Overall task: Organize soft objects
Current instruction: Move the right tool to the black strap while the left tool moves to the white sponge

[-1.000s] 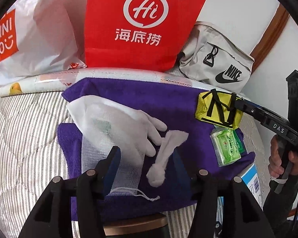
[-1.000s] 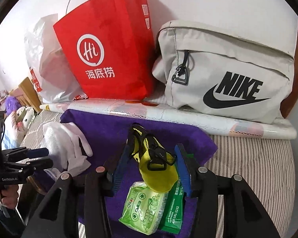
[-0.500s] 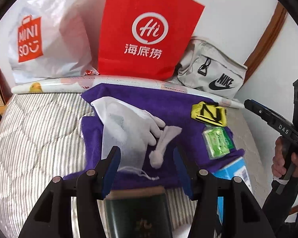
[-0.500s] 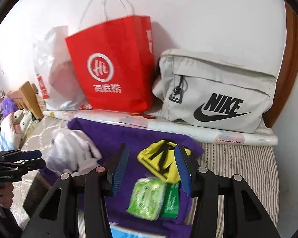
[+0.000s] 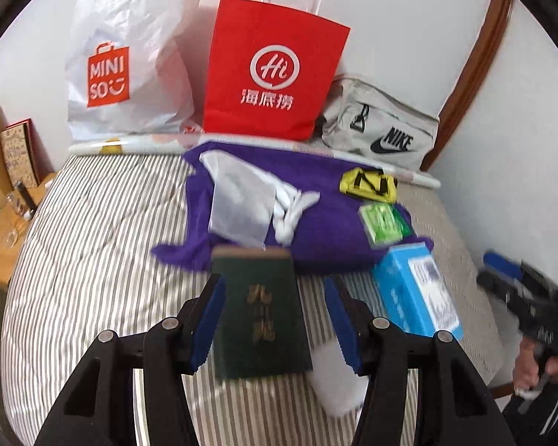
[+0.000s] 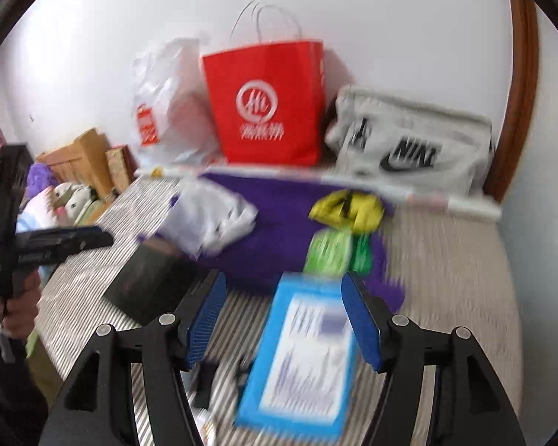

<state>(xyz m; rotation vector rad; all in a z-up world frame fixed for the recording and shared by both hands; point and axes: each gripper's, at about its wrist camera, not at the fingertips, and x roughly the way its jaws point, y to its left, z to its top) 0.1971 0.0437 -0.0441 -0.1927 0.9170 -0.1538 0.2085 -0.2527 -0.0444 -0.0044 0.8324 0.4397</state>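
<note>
Soft objects, white gloves and yellow pouch, are spread on the purple towel on the bed; both jaws are held apart, so a snagged towel is risked.

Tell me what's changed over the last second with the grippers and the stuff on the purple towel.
Both hand-held grippers, left and right, pulled back from the purple towel, open and empty. The right one let go of the yellow pouch, which now lies on the towel. White gloves and green packet stayed put.
</note>
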